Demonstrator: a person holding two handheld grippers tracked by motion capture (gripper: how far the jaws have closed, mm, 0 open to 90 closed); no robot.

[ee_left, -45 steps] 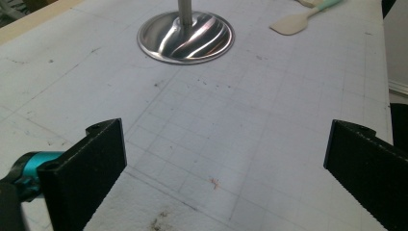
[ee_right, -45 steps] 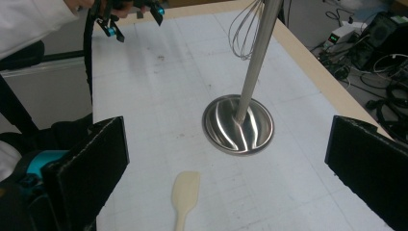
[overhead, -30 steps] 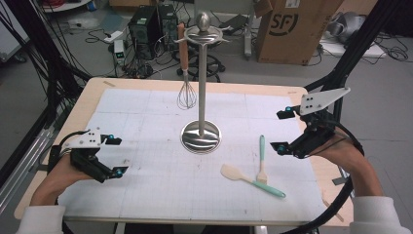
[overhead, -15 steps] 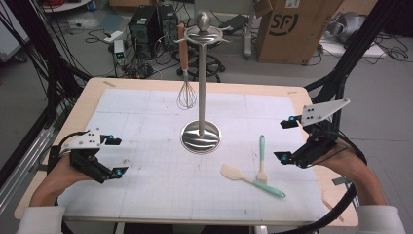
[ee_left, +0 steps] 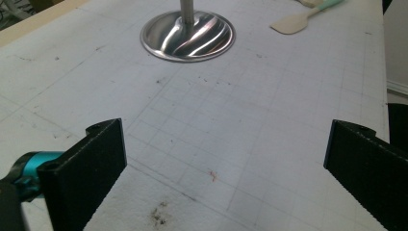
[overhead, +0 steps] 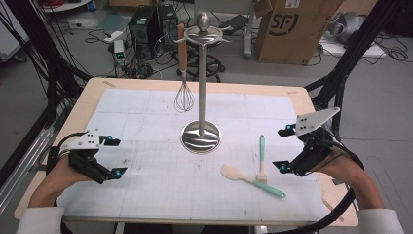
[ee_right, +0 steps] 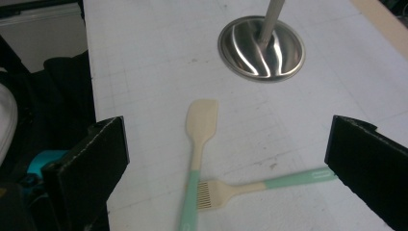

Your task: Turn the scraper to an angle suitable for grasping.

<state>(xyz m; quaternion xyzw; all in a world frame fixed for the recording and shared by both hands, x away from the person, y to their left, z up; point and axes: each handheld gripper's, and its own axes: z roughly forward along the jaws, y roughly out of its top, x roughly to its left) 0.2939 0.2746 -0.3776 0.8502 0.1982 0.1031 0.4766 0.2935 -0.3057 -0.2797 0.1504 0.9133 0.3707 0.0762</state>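
In the high view the right gripper sits at the right of the frame, jaws spread wide and holding nothing; just to its left lie the spatula and the slotted turner, crossed and touching near the lower middle. In the right gripper view both utensils lie between the jaws, the spatula blade toward the stand base at upper centre. The left gripper, lower left in the high view, is also wide open over bare mat; a whisk hangs from the stand.
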